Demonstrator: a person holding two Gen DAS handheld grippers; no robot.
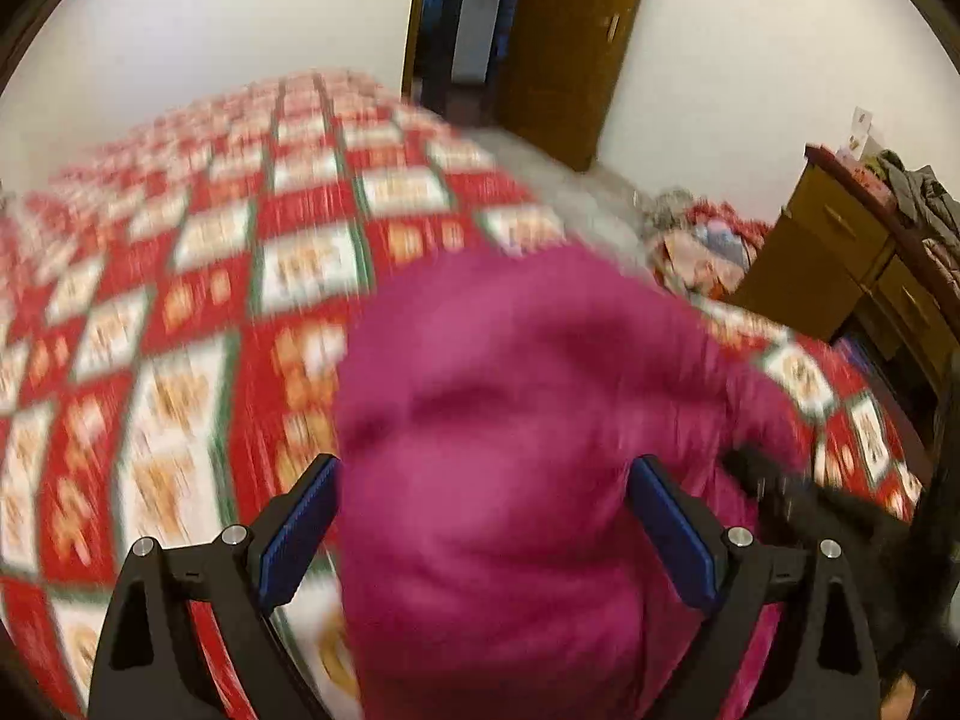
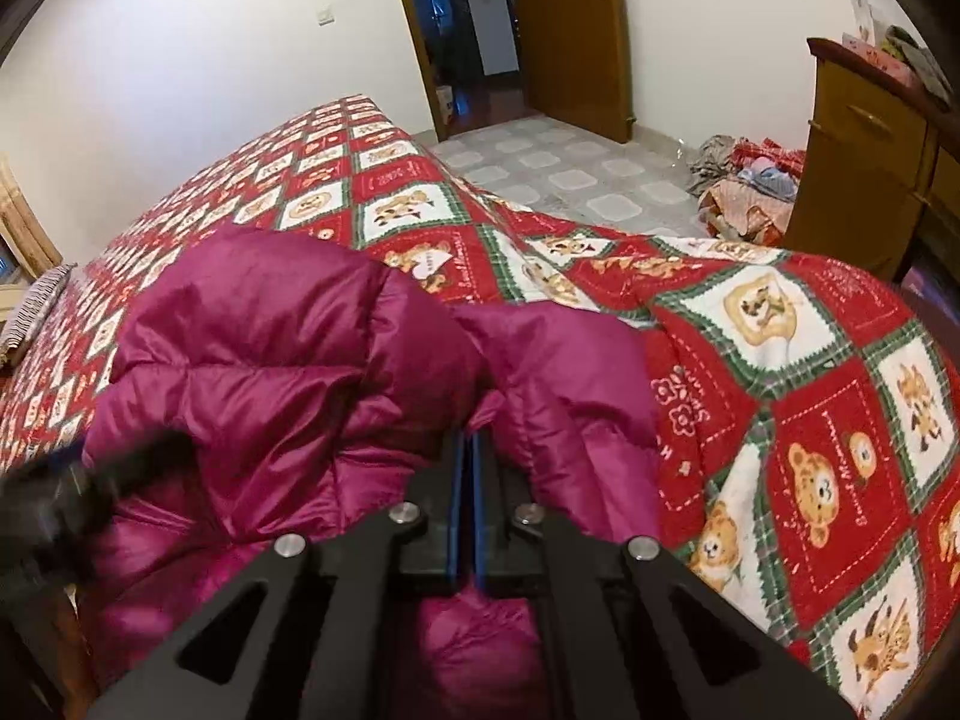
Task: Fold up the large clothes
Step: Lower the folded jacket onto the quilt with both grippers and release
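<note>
1. Magenta down jacket (image 2: 288,360) lies bunched on the bed (image 2: 810,360), near its foot edge.
2. Right gripper (image 2: 467,456): fingers pressed together, pinching jacket fabric.
3. Left gripper (image 1: 486,516): fingers spread, jacket between them, ungripped.
4. Risk: slick shell may slip from the pinch; puffy bulk could slide off the edge.

1. The right gripper (image 2: 469,450) had its blue pads pressed together on a fold of the magenta down jacket (image 2: 270,360).
2. The jacket lay bunched on the red bear-print bedspread (image 2: 810,396).
3. A blurred dark shape, perhaps the left gripper (image 2: 78,492), touched the jacket's left side.
4. Beyond stood an open wooden door (image 2: 570,30) and a clothes pile (image 2: 750,186) on the tiled floor (image 2: 558,168).
</note>
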